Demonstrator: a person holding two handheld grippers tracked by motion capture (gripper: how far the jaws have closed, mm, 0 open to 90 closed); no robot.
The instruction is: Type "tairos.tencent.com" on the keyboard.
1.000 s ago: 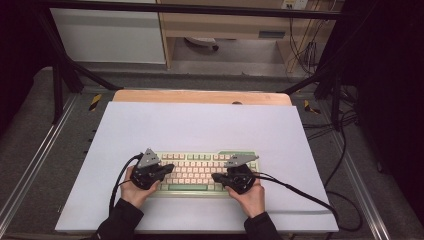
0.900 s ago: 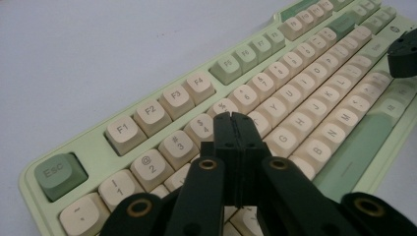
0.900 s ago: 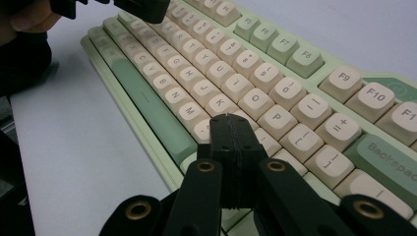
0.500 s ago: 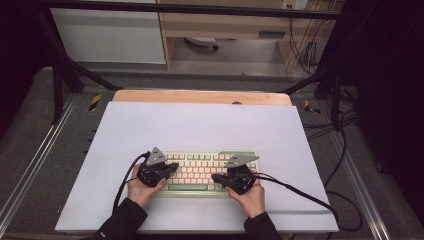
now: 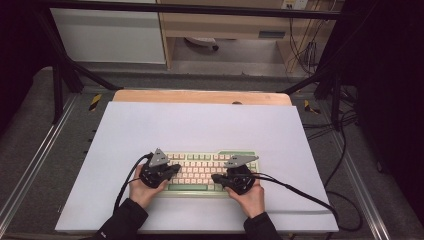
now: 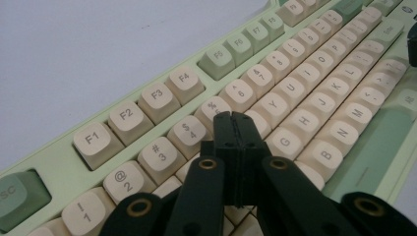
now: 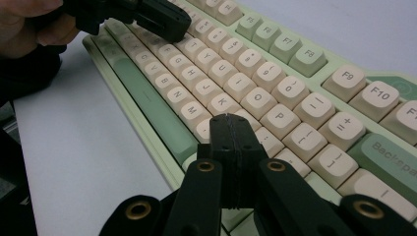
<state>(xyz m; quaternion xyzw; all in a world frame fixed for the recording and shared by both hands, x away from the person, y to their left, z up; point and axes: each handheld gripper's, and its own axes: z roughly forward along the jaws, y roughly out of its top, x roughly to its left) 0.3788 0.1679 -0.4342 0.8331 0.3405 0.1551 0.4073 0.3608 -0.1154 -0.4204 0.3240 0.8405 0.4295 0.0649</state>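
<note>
keyboard: the green and cream keyboard (image 5: pixel 202 172) sat flat near the front edge of the white surface (image 5: pixel 200 125), square to the person, so both hands could reach it like for normal typing.

left claw: the left claw (image 6: pixel 232 118) had its jaws pressed together with nothing between them. Made sense to me, a closed tip worked as one blunt finger for poking a single key. It hung over the number and top letter rows, somewhere around the 5 key (image 6: pixel 212 109).

right claw: the right claw (image 7: pixel 230 120) was pinched together and empty too, sitting low over the right side near the M (image 7: pixel 193 112) and K keys.

contact: honestly couldn't tell if either tip was actually pressing a key or just hovering, the jaws covered the spot.

cables: the cables (image 5: pixel 295 187) trailed off to the sides, away from the keys.
</note>
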